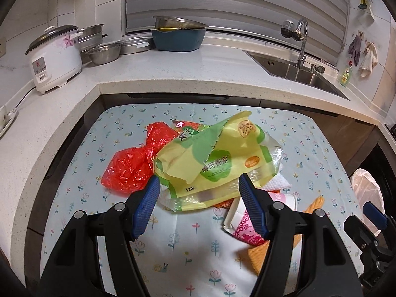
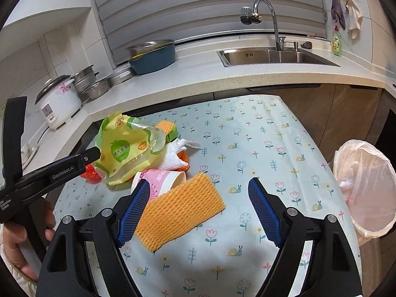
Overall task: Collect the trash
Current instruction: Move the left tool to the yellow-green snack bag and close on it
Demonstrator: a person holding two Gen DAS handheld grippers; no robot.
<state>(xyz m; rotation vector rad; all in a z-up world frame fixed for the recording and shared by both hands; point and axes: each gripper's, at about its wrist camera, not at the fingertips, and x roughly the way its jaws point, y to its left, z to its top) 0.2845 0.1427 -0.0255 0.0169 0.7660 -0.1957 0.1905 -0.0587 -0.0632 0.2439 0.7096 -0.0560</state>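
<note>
Looking along my left gripper (image 1: pixel 198 185), I see its jaws standing apart with nothing between the pads, poised over the near edge of the trash pile. Leftmost in that pile is a red bag (image 1: pixel 133 165), crumpled on the surface (image 1: pixel 74 193), with bare flowered cloth between it and the left edge. Against it, partly on top, lies a yellow wrapper (image 1: pixel 210 163), the biggest piece; its near corner sits just past my left fingertips. A white towel (image 1: pixel 274 184) pokes out from under the wrapper's right side, and a pink cup (image 1: pixel 243 222) lies tipped on its side just beside it, behind the right finger. Beyond the pile the surface runs up under the overhanging counter (image 1: pixel 173 84).

From the right wrist, my right gripper (image 2: pixel 198 188) is also open and empty. An orange foam net (image 2: pixel 180 212) lies flat beside its left finger; whether they touch, I cannot tell. The cup's (image 2: pixel 163 180) mouth touches the net's far edge. Right of the net the cloth is bare out to the right edge, good room to travel. Off that edge stands a bin (image 2: pixel 366 190) with a pale liner, mouth open, close against the surface (image 2: pixel 272 148).
</note>
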